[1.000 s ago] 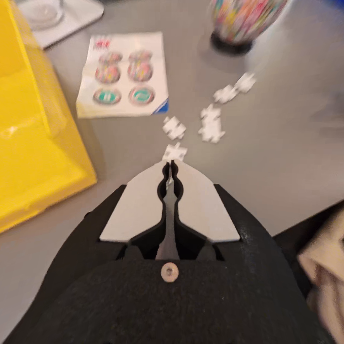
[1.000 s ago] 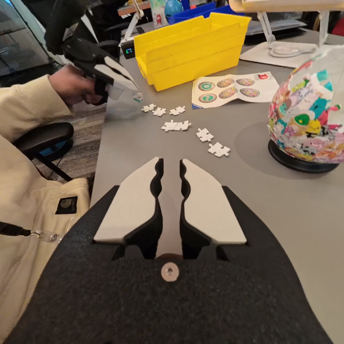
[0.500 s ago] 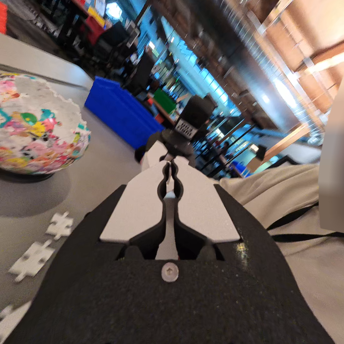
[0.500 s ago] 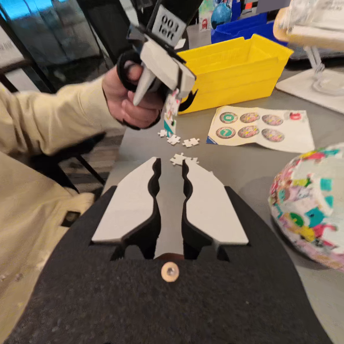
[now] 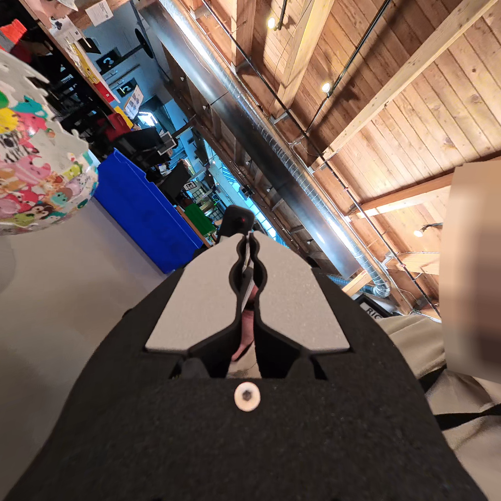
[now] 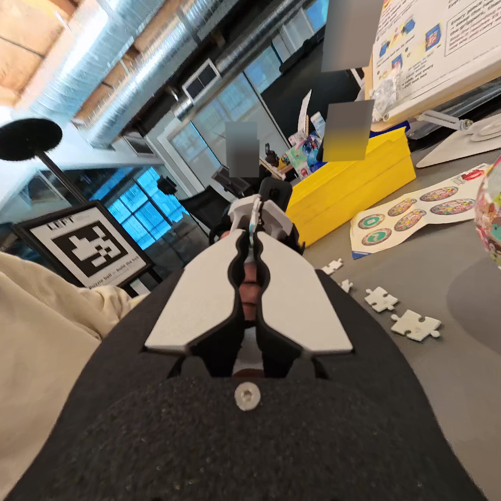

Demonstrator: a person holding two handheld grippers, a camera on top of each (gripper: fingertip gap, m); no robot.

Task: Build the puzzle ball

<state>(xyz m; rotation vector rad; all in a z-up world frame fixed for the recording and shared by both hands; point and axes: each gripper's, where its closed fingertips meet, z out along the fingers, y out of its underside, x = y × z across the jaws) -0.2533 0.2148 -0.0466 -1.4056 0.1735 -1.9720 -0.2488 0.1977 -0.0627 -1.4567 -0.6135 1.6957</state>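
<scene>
My left gripper (image 5: 247, 238) is shut on a puzzle piece (image 5: 246, 254), seen edge-on between its tips. My right gripper (image 6: 250, 235) faces it tip to tip and is shut on the same puzzle piece (image 6: 253, 225), whose other end sits in the left gripper (image 6: 256, 206). Both are held up above the table's near edge. The colourful puzzle ball (image 5: 29, 168) stands on the grey table (image 5: 67, 271) to the left, its jagged open top showing; its edge shows at the right of the right wrist view (image 6: 492, 217). The right gripper's body (image 5: 235, 221) shows just beyond the left tips.
Several white loose puzzle pieces (image 6: 416, 328) lie face down on the table. A leaflet (image 6: 406, 217) and a yellow bin (image 6: 352, 187) lie behind them. A blue bin (image 5: 143, 214) stands past the ball. A marker sign (image 6: 86, 244) stands at left, beside a cream sleeve (image 6: 40, 325). The grippers are tip to tip, or close to it.
The left gripper lifted its piece off the table and swung round to face the right gripper. The right gripper rose to meet it and closed from open onto the piece.
</scene>
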